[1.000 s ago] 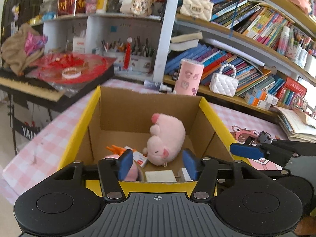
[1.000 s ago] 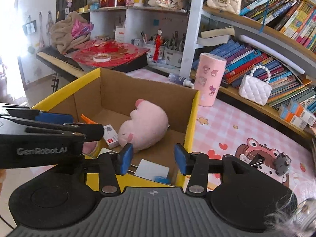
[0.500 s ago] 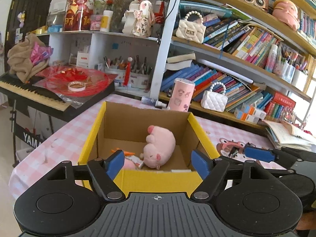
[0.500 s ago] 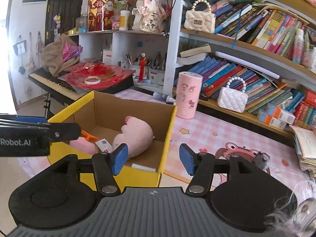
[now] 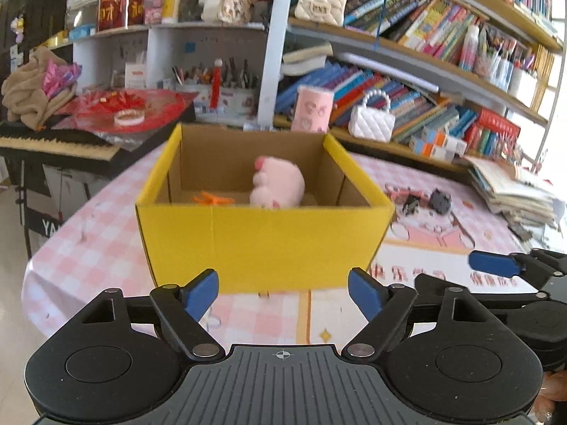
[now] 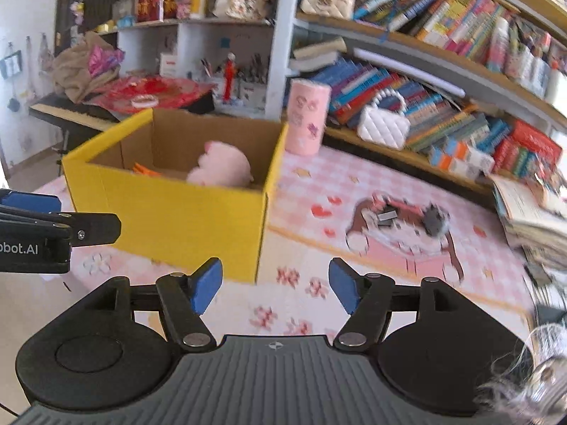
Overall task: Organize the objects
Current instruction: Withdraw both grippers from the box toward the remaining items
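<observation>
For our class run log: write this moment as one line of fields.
left gripper: open, empty | right gripper: open, empty | yellow box: on table, holds pink plush | both jaws just opening

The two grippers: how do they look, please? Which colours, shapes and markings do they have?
Both are alike. The left gripper and right gripper each have a black ribbed body, two round black discs at the sides, black linkage arms with silver pivot screws, and blue pads on the fingers. White lettering ending "obot.AI" stands on the left gripper's side, seen from the right wrist. No cables show.
</observation>
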`<state>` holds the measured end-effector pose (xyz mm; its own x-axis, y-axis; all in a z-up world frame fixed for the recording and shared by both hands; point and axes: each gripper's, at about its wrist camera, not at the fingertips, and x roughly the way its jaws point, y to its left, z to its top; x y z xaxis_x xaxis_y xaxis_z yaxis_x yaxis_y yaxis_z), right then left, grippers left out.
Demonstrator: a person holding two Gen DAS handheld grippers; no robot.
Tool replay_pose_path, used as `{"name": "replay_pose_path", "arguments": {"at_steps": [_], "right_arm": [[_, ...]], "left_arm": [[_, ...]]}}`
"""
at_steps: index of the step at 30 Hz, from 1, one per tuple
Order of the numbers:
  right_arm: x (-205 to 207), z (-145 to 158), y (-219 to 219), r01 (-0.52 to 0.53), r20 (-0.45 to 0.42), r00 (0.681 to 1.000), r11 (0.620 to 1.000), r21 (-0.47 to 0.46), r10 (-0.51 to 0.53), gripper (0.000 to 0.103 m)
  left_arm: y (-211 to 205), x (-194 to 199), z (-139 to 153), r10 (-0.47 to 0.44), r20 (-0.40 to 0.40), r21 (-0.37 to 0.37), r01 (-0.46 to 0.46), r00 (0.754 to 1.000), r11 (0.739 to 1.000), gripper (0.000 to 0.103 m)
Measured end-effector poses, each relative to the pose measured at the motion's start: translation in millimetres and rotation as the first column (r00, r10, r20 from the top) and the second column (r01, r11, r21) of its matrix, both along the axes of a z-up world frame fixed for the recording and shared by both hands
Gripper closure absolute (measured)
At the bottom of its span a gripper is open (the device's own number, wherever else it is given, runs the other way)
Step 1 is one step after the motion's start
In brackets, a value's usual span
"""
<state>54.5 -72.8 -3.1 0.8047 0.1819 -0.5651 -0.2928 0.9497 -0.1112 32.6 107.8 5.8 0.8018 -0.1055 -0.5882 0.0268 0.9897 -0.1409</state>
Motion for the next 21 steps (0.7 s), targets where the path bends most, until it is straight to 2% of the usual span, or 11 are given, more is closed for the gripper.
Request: {"name": "replay_pose_path", "arguments": {"at_steps": [7, 15, 21], "right_arm": [[-10, -10, -15, 0.08, -0.047, 0.996, 0.997, -0.002, -0.08, 0.03], [-21, -17, -23, 0.096, -0.068, 0.993, 0.995, -0.03, -0.098, 0.024], [-27, -20, -41, 0.152, -0.087, 0.984, 0.988, -0.034, -0.155, 0.021]], "left_arm": [[-11, -3, -15, -0.047, -0.079, 0.002, 0.047, 0.996, 0.999, 0.02], [-30, -5, -19, -0.115, -0.098, 0.003, 0.115, 0.989, 0.993, 0.016], [-49, 0, -21, -0.175, -0.11, -0.003, 0.176, 0.978, 0.984, 0.016]]}}
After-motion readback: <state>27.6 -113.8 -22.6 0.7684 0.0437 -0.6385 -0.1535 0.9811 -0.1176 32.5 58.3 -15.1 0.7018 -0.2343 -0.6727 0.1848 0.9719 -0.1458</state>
